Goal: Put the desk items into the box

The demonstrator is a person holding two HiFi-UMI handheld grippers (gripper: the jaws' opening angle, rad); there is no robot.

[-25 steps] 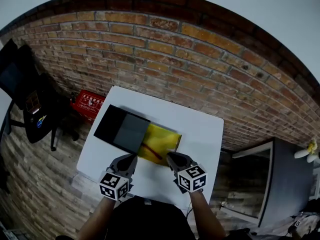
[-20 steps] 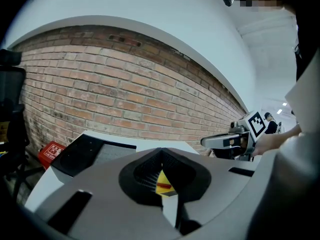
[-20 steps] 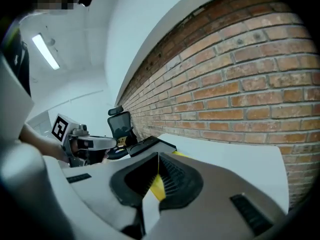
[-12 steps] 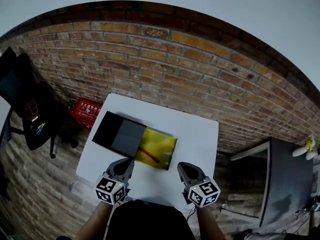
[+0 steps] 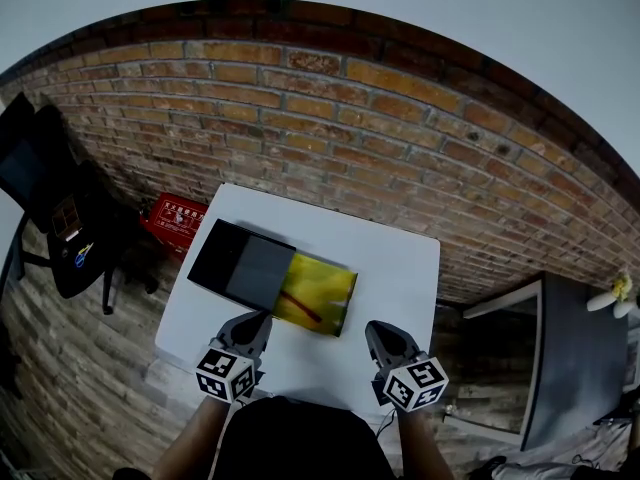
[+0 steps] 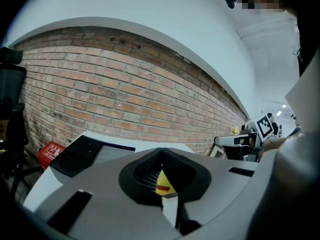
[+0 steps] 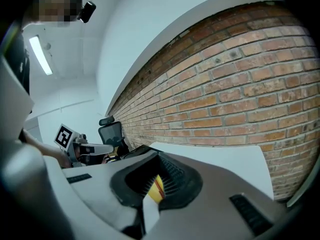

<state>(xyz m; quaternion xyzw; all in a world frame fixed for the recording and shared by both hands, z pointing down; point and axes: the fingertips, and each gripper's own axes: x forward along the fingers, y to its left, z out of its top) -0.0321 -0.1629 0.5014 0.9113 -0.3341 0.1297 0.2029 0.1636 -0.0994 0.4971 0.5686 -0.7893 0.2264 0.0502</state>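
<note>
Left gripper [image 5: 262, 318] and right gripper [image 5: 374, 328], jaws closed on nothing, hover at the table's [image 5: 400, 268] near edge; red pen [image 5: 303, 306] lies on a yellow pad [image 5: 328, 283] touching the black box [image 5: 240, 261]; probably best to open wide first, then approach the pen low.

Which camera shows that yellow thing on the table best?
The head view: the yellow item shows plainly from above, against the black box. The left and right gripper views catch only a yellow sliver with a red streak, framed by their jaws.
</note>
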